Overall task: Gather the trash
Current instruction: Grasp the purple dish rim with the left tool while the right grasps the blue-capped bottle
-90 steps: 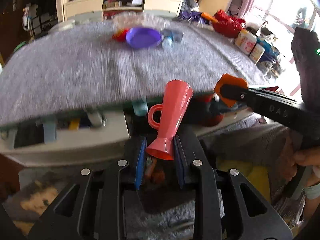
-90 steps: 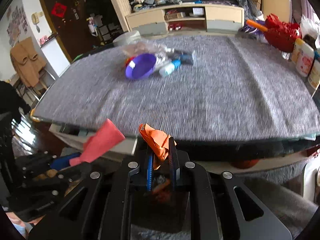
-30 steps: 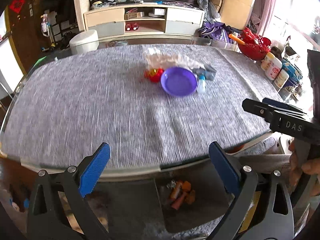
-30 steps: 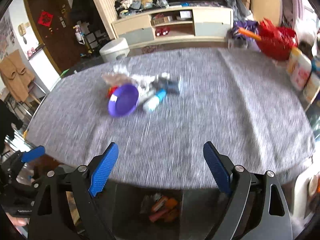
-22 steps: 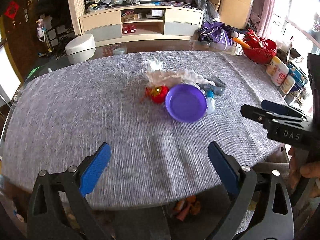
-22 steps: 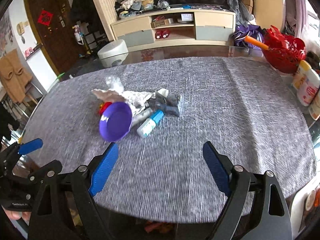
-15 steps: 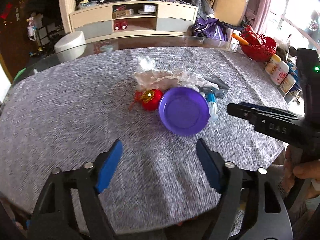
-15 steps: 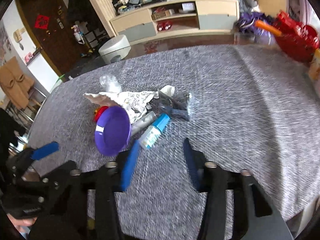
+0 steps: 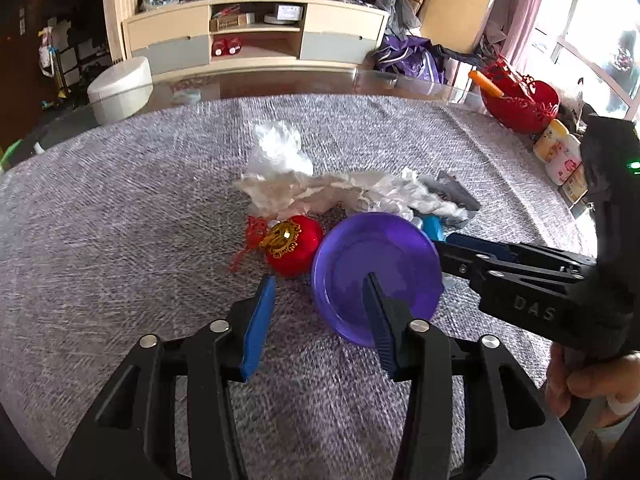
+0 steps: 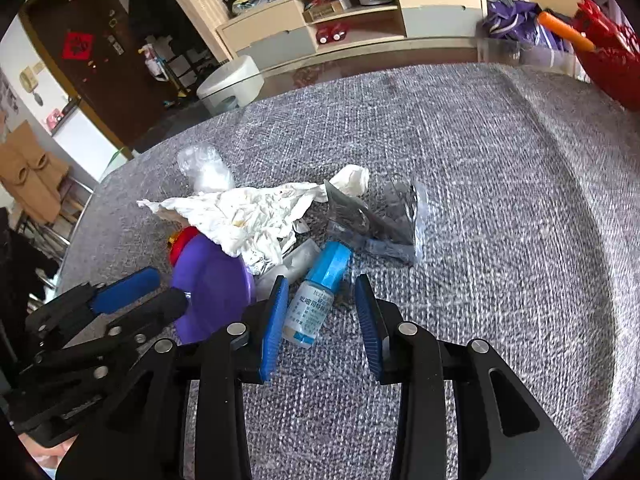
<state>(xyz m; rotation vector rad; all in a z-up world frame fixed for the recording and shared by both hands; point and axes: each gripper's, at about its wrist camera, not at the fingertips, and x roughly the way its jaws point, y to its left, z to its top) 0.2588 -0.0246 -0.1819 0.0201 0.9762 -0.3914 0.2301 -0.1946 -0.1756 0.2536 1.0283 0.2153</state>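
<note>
Fingers of the left gripper (image 9: 320, 300) stand parted with nothing between the pads: the blue left pad (image 9: 256, 320) sits low over the grey cloth of the table (image 9: 100, 220), while the right one reaches over the near rim of a purple plastic plate (image 9: 376, 264). Whether it touches the plate cannot be told. Just left of the plate, touching its edge, lies a red ornament ball (image 9: 294, 246) with a gold emblem and red tassel. From the right wrist view, the right gripper (image 10: 322, 308) is likewise released, its fingers spread on either side of a small eye-drop bottle (image 10: 316, 300) with a blue cap; the bottle lies on its side on the cloth, label up, close against the left pad and apart from the right one. A clear plastic tube (image 10: 292, 264) lies just beside the bottle, against the plate's edge. Beyond these sits the rest of the trash pile: a crumpled, stained white tissue (image 10: 248, 212) draped partly over the plate, a clear plastic wrapper (image 10: 380, 220) to its right, and a scrunched transparent bag (image 10: 204, 168) behind. At the table's far right edge stands a red basket (image 9: 520, 100) with an orange handle sticking out, and near it some yellow-capped bottles (image 9: 560, 152). Past the table are a white round bin (image 9: 120, 88) and a long cream TV cabinet (image 9: 256, 36).
</note>
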